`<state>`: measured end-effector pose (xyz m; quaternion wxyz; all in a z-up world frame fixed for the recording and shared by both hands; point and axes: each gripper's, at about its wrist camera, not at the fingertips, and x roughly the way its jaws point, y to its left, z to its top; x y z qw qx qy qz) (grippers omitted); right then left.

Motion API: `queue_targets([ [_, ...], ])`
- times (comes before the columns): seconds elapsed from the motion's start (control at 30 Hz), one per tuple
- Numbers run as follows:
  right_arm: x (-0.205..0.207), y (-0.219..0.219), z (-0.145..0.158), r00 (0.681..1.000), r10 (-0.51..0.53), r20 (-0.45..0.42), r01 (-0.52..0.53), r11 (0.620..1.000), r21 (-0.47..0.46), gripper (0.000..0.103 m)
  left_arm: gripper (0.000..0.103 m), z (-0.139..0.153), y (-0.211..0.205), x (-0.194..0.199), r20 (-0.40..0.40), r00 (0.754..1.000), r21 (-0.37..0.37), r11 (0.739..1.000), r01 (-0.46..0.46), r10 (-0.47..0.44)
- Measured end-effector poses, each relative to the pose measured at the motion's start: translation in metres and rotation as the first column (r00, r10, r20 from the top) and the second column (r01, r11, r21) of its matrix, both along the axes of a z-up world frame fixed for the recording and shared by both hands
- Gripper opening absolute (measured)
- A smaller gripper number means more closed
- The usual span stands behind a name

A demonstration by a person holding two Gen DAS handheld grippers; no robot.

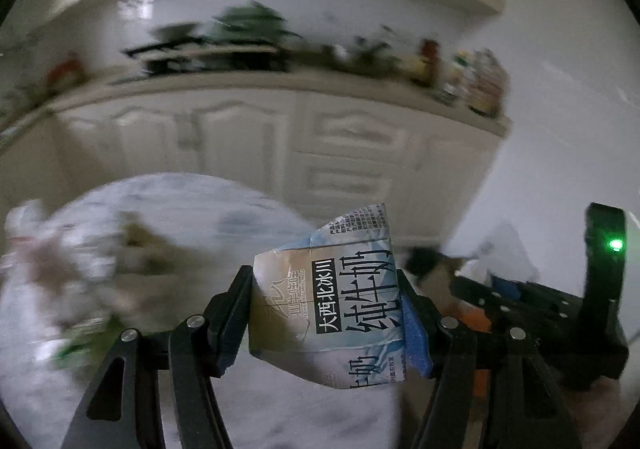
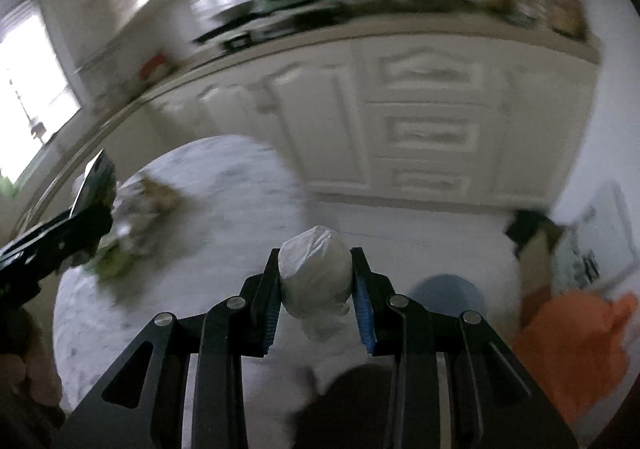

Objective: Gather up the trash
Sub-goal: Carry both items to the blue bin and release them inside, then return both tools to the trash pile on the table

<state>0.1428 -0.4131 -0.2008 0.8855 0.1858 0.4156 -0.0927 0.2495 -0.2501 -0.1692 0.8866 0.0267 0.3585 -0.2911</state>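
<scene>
My left gripper [image 1: 326, 313] is shut on a crushed pale blue milk carton [image 1: 332, 301] with Chinese print, held above a round marble-patterned table [image 1: 192, 205]. A crumpled white tissue ball [image 2: 314, 275] sits clamped between the pads of my right gripper [image 2: 316, 291], over the same table [image 2: 224, 185]. The right gripper's body shows at the right edge of the left wrist view [image 1: 560, 309]. The left gripper with the carton [image 2: 94, 181] shows at the left edge of the right wrist view. A blurred heap of leftover scraps [image 1: 80, 269] lies on the table's left side, also seen as scraps [image 2: 136, 217].
White kitchen cabinets [image 1: 280, 145] with a cluttered counter [image 2: 400, 1] stand behind the table. An orange bag [image 2: 576, 349] lies at the lower right, near a dark object [image 2: 532, 229] on the floor. A window [image 2: 28, 81] glows at the left. Everything beyond the grippers is motion-blurred.
</scene>
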Motion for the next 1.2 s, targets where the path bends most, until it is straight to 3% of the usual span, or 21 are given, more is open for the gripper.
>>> queue_targets([
  [0.2, -0.01, -0.092, -0.042, 0.987, -0.142, -0.072, 0.146, 0.988, 0.05, 0.032, 0.062, -0.047, -0.107, 0.035, -0.119, 0.981, 0.028, 0.987, 0.157, -0.153],
  [0.5, 0.001, -0.168, -0.115, 0.964, -0.213, -0.159, 0.24, 0.955, 0.176, 0.034, 0.062, -0.136, -0.219, 0.131, -0.285, 0.931, 0.147, 0.949, 0.278, -0.228],
  [0.53, 0.002, -0.174, -0.124, 0.961, -0.216, -0.17, 0.248, 0.949, 0.193, 0.035, 0.065, -0.145, -0.229, 0.138, -0.304, 0.925, 0.168, 0.943, 0.288, -0.229],
  [0.6, 0.004, -0.184, -0.139, 0.951, -0.237, -0.199, 0.278, 0.938, 0.21, 0.038, 0.079, -0.158, -0.252, 0.156, -0.337, 0.918, 0.214, 0.933, 0.29, -0.208],
  [0.67, 0.002, -0.193, -0.149, 0.942, -0.255, -0.217, 0.304, 0.925, 0.23, 0.044, 0.092, -0.167, -0.266, 0.172, -0.33, 0.927, 0.24, 0.934, 0.264, -0.177],
  [0.77, -0.004, -0.196, -0.15, 0.935, -0.279, -0.219, 0.327, 0.918, 0.225, 0.06, 0.099, -0.165, -0.283, 0.179, -0.31, 0.937, 0.262, 0.933, 0.245, -0.159],
  [0.9, -0.011, -0.193, -0.147, 0.935, -0.29, -0.205, 0.335, 0.913, 0.233, 0.081, 0.102, -0.155, -0.29, 0.176, -0.284, 0.949, 0.262, 0.941, 0.214, -0.137],
  [1.0, -0.014, -0.187, -0.143, 0.93, -0.304, -0.209, 0.348, 0.911, 0.222, 0.087, 0.102, -0.134, -0.265, 0.145, -0.263, 0.955, 0.245, 0.947, 0.206, -0.14],
  [1.07, -0.017, -0.182, -0.137, 0.929, -0.312, -0.2, 0.352, 0.911, 0.216, 0.103, 0.102, -0.116, -0.251, 0.131, -0.23, 0.962, 0.239, 0.95, 0.201, -0.146],
  [1.2, -0.024, -0.168, -0.122, 0.929, -0.319, -0.189, 0.356, 0.91, 0.214, 0.103, 0.102, -0.078, -0.211, 0.099, -0.175, 0.973, 0.201, 0.961, 0.188, -0.154],
])
